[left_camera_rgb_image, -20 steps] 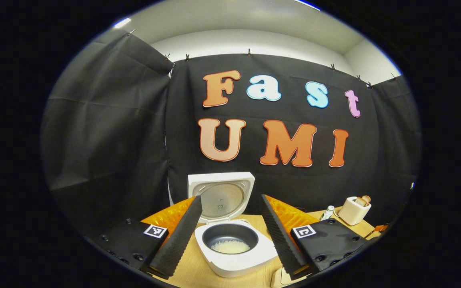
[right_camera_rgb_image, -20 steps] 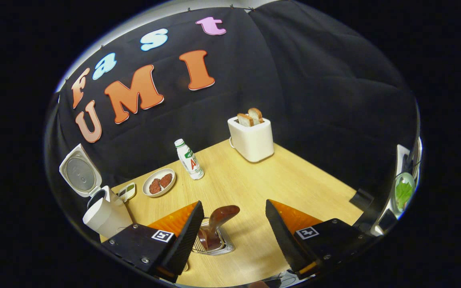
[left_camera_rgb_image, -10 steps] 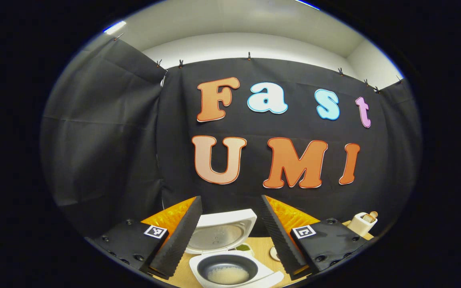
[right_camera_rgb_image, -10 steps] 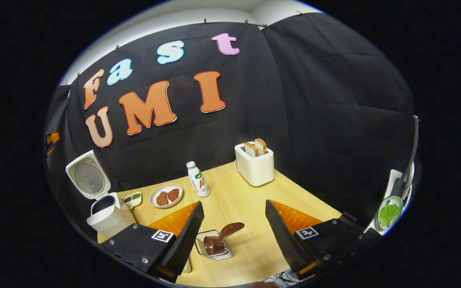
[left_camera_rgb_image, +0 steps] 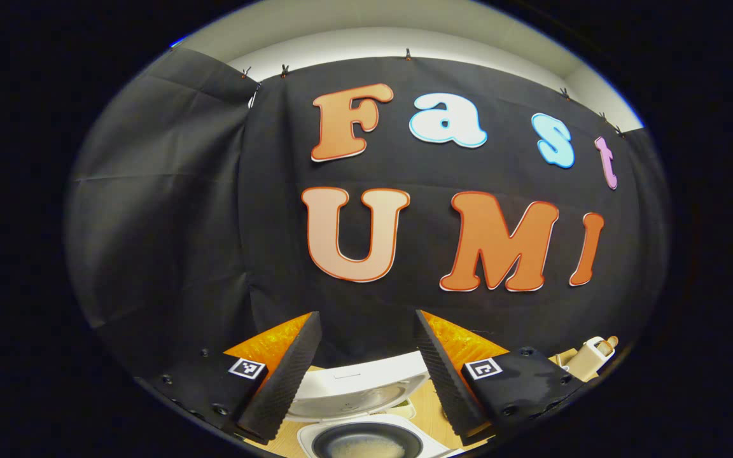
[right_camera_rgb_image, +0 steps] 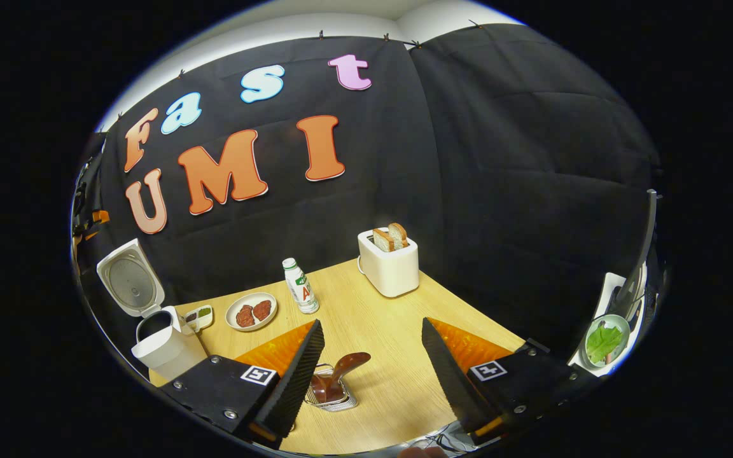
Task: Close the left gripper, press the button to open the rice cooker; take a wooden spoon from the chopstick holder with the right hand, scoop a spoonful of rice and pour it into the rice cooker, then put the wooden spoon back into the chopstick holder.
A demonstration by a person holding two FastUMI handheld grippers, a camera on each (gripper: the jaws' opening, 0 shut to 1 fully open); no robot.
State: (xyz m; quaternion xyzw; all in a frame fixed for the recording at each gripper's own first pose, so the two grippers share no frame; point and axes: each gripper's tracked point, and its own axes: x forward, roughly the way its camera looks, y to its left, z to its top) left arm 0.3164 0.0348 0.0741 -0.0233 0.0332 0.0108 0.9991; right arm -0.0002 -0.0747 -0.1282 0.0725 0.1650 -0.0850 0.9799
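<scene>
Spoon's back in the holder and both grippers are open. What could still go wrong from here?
1. The wooden spoon leans steeply out of the low wire chopstick holder; the right gripper hangs close above, so a careless move might tip it out.
2. The rice cooker stands near the table's edge with its lid up; the left gripper, close above it, might bump it.

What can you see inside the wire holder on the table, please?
A wooden spoon stands in the holder, bowl end tilted up and rightwards. Its lower end is hidden by the right gripper.
</scene>
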